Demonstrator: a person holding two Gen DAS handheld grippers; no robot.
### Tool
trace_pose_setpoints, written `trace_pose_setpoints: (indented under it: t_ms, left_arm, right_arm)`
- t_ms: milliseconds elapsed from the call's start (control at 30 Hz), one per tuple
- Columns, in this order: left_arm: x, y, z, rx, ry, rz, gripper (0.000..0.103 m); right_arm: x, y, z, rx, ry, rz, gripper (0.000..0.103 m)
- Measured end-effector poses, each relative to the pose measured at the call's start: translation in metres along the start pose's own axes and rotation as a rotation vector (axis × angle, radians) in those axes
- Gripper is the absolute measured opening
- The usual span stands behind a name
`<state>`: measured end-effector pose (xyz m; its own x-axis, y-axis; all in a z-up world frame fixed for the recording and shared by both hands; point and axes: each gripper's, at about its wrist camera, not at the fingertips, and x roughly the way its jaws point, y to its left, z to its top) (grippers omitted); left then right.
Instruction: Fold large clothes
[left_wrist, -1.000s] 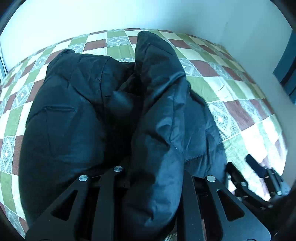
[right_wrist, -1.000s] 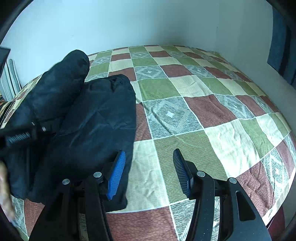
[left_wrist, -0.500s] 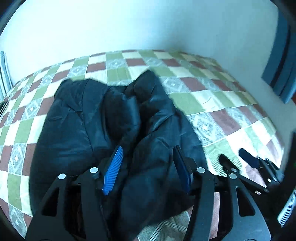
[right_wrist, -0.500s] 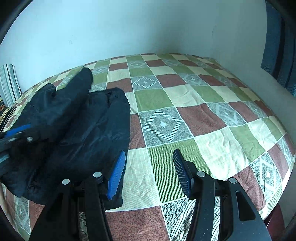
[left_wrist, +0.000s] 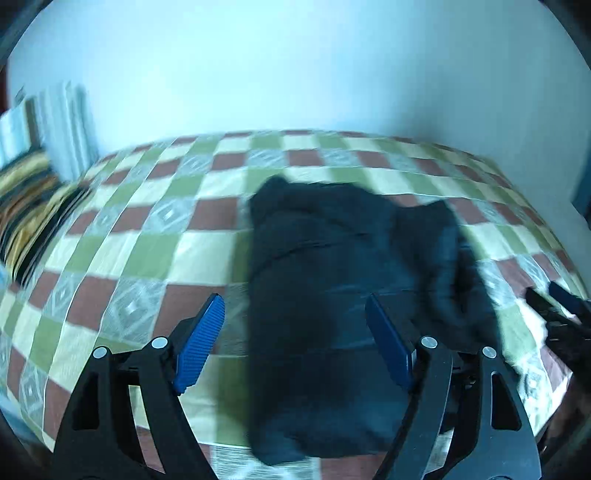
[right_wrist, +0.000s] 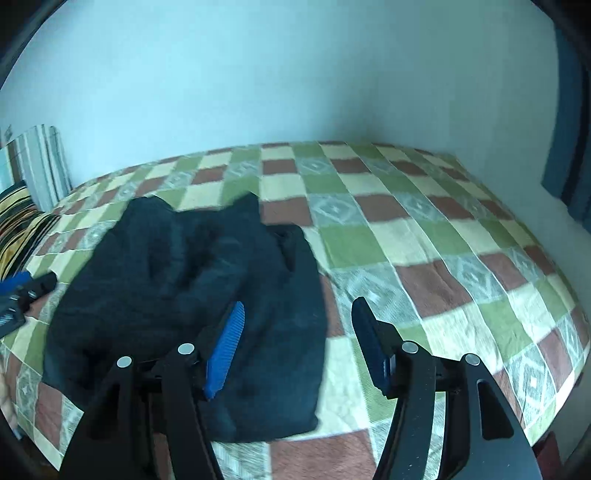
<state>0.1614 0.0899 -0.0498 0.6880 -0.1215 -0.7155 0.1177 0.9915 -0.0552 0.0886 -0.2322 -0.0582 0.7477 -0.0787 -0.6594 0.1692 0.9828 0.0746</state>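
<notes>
A: Listing item one: black puffer jacket (left_wrist: 332, 295), lying in a folded heap on the checked bedspread (left_wrist: 147, 236), toward the near edge of the bed. Long axis?

B: Runs from the near edge of the bed away toward the wall (left_wrist: 295, 74). In the left wrist view the far end shows two raised points of fabric; the near end is a blunt, squared fold at the bedspread's edge. Blur hides the seams, so collar and hem cannot be told apart.

A: Item two: left gripper (left_wrist: 295, 339).

B: Jaws spread wide, blue pads bare, nothing between them. It sits above the near part of the jacket, not touching it as far as the view shows.

A: Item three: right gripper (right_wrist: 295, 343).

B: Likewise wide apart and holding nothing. Its left pad (right_wrist: 225, 350) lines up over the jacket's right portion; its right finger stands over bare bedspread. In the left wrist view this gripper's tips appear at the far right, beside the jacket's right edge.

A: Surroundings?

B: Striped pillow (right_wrist: 22, 221) at the left end of the bed, well apart from the jacket; a dark blue curtain (right_wrist: 569, 147) at the right, near the wall.
</notes>
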Motion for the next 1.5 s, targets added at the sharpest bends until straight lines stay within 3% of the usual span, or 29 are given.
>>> trace_pose_setpoints:
  t_ms: [133,200,433,600,633,700,833,900,1000,1367,1500]
  left_arm:
    - [0.022,0.031,-0.003,-0.067,0.032,0.031,0.078]
    - [0.030,0.039,-0.007,-0.079,0.044,0.035,0.078]
    - [0.043,0.043,-0.013,-0.070,0.050,0.013,0.078]
    - [0.050,0.044,-0.015,-0.064,0.045,0.005,0.079]
    - [0.052,0.044,-0.015,-0.069,0.044,-0.001,0.079]
    - [0.054,0.044,-0.016,-0.068,0.038,-0.005,0.079]
    - [0.054,0.039,-0.015,-0.049,0.028,0.001,0.079]
    - [0.054,0.038,-0.015,-0.047,0.026,0.002,0.079]
    - [0.054,0.038,-0.015,-0.045,0.026,-0.001,0.079]
    - [0.037,0.026,-0.006,-0.031,0.008,-0.069,0.079]
    - [0.032,0.009,0.000,0.005,-0.007,-0.107,0.079]
  right_arm:
    - [0.006,0.033,0.016,-0.028,0.014,0.075,0.061]
    - [0.013,0.049,0.021,-0.043,0.030,0.098,0.068]
    - [0.054,0.087,0.018,-0.069,0.142,0.125,0.071]
    - [0.068,0.097,0.004,-0.092,0.178,0.099,0.071]
    - [0.070,0.096,0.001,-0.080,0.184,0.101,0.069]
    - [0.073,0.093,-0.002,-0.070,0.199,0.103,0.051]
    - [0.074,0.096,-0.006,-0.085,0.207,0.107,0.035]
    - [0.073,0.098,-0.006,-0.095,0.200,0.102,0.017]
    - [0.069,0.097,-0.007,-0.096,0.180,0.095,0.008]
    - [0.047,0.068,0.009,-0.069,0.078,0.036,0.003]
    - [0.048,0.050,0.011,-0.056,0.079,0.012,0.002]
